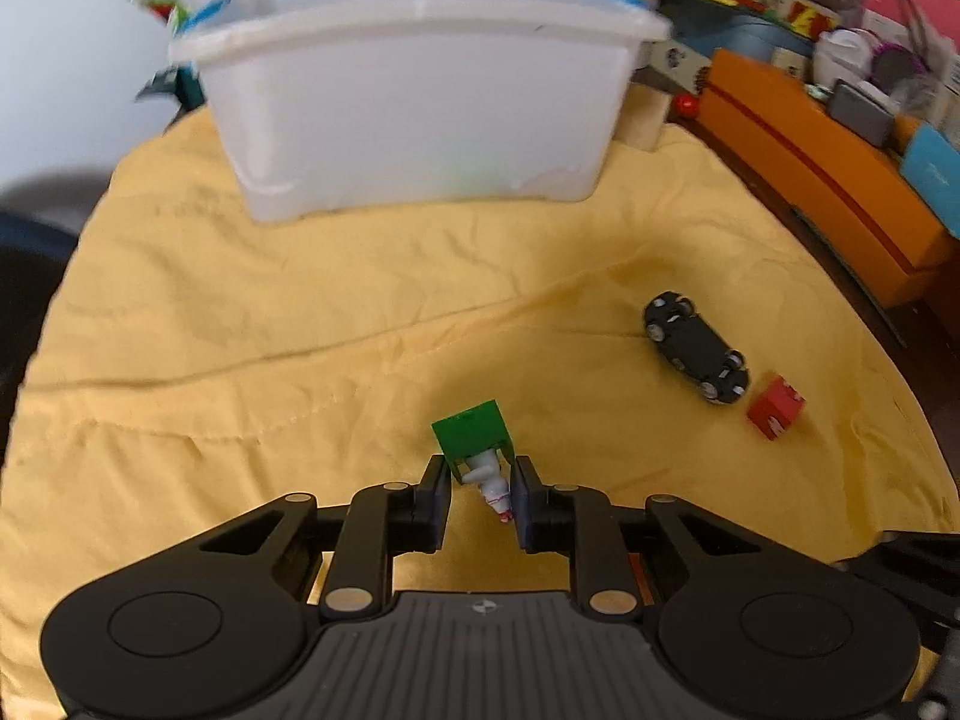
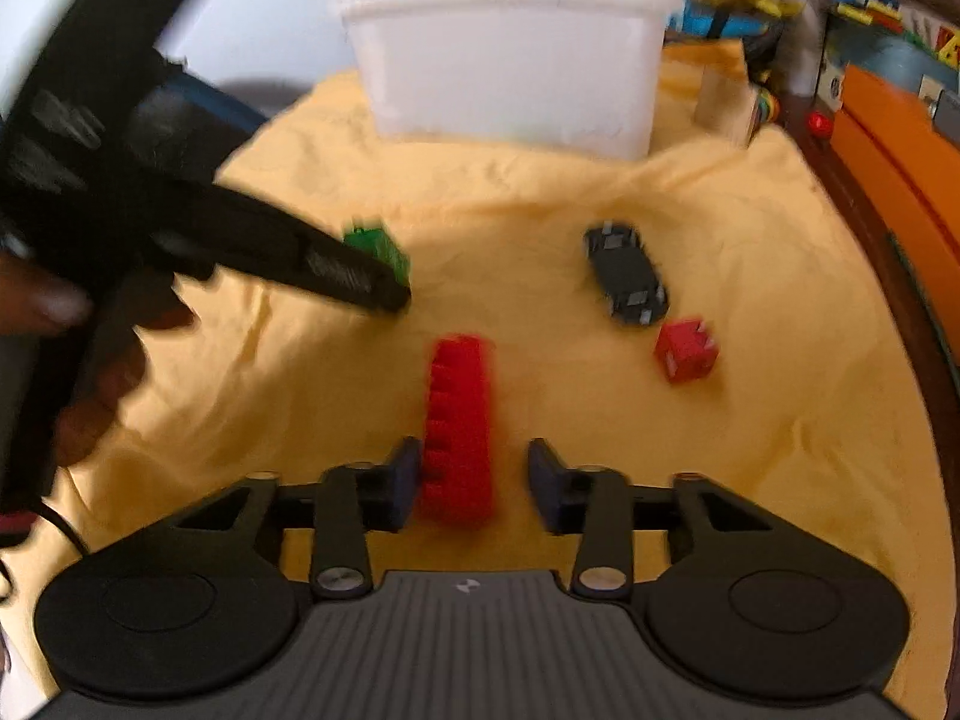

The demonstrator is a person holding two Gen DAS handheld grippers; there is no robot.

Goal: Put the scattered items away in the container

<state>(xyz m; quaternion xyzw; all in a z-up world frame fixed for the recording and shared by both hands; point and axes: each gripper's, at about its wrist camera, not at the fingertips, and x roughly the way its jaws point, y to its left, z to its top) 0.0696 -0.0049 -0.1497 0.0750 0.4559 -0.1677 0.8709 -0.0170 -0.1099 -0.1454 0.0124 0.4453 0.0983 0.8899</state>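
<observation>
A white plastic bin (image 1: 414,108) stands at the far side of the yellow cloth (image 1: 240,330); it also shows in the right wrist view (image 2: 510,60). My left gripper (image 1: 483,489) is shut on a green cube (image 1: 474,432) with a small white figure. In the right wrist view the left gripper (image 2: 384,294) and green cube (image 2: 378,246) are at left. My right gripper (image 2: 474,474) is open around a red brick stack (image 2: 459,420), touching only the left finger. A black toy car (image 1: 696,348) (image 2: 627,273) and a red cube (image 1: 775,407) (image 2: 686,350) lie to the right.
An orange box (image 1: 816,168) lines the right edge of the table, with cluttered toys and packages behind it and behind the bin. A small wooden block (image 1: 645,114) stands right of the bin. The cloth is wrinkled.
</observation>
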